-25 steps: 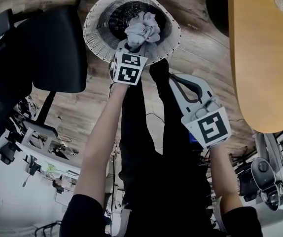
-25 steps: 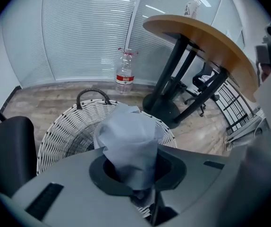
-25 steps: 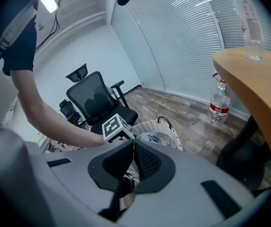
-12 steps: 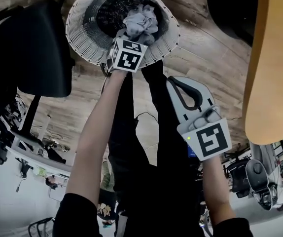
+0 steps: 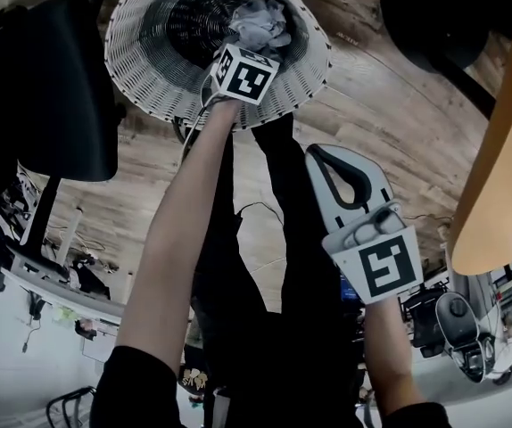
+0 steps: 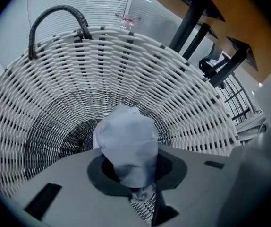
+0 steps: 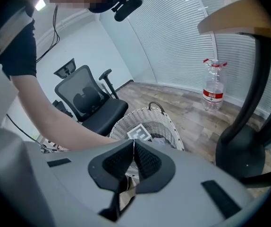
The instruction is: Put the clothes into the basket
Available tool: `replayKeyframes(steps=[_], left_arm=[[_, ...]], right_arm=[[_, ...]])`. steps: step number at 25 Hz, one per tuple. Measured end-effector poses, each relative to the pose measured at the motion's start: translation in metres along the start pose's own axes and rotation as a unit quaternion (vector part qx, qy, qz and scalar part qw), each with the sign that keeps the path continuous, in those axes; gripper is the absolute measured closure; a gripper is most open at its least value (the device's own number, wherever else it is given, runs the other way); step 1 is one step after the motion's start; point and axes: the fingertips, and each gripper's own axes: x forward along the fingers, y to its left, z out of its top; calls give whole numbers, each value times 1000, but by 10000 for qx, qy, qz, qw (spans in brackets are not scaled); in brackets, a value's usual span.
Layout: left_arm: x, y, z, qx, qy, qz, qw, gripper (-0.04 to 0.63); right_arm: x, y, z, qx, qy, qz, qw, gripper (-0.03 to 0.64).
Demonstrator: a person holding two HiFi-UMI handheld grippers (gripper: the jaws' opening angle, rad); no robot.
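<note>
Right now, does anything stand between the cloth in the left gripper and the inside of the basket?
Nothing visible. The left gripper holds the pale cloth over the open mouth of the basket; only its wall and dark bottom lie beyond.

Bunched pale cloth (image 6: 126, 143), within white wicker basket (image 6: 187, 93)

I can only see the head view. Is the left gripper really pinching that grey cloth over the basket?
Observer: Yes. In the left gripper view the left gripper has its jaws closed on the grey cloth, and the woven wall of the basket fills the view behind it.
Child: Is the right gripper holding something too?
Observer: No. Its own view shows the right gripper with pads pressed together, nothing between.
Child: Anything on the floor I'm missing?
Observer: A clear bottle with a red label stands by the window blinds.
</note>
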Motion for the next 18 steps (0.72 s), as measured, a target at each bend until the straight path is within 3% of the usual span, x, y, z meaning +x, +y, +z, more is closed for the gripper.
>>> replayKeyframes(steps=[18], left_arm=[[19,5,-6,-74,1,-111,9999,495]], right_arm=[[9,8,-14,134,91,-36,9999,600]])
